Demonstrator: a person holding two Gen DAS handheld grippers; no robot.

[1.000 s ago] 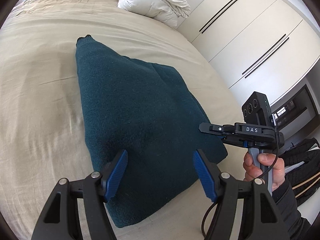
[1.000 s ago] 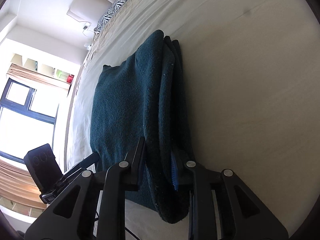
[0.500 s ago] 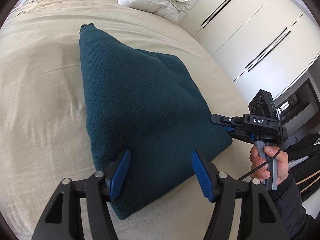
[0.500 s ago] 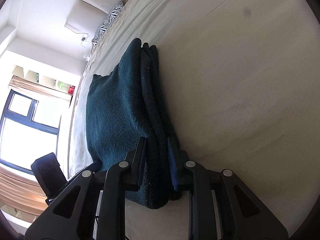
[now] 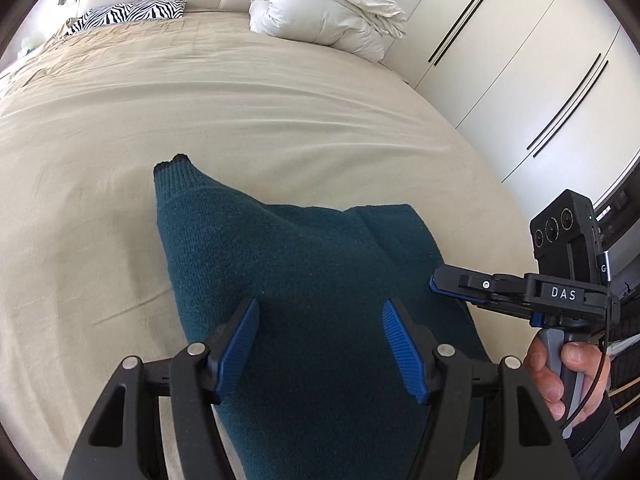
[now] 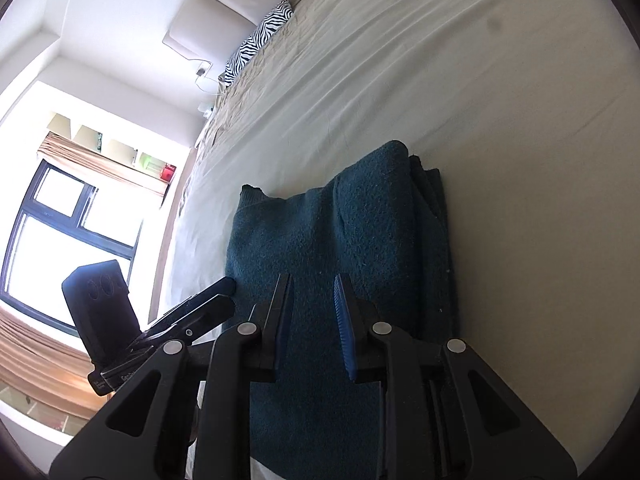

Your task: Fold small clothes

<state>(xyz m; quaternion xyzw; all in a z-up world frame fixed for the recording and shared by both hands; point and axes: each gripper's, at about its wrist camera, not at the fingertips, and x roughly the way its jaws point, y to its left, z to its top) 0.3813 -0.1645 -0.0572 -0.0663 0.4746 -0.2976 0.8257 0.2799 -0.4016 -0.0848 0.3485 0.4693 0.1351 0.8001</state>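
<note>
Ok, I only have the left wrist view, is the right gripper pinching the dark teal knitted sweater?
Observer: No. In the right wrist view the right gripper has its blue pads slightly apart with no fabric pinched, and the dark teal knitted sweater lies under them.
Operator: Is the sweater's side edge tidy?
Observer: Mostly. Several folded layers sit stacked along one long edge, resting on the beige bed sheet.
</note>
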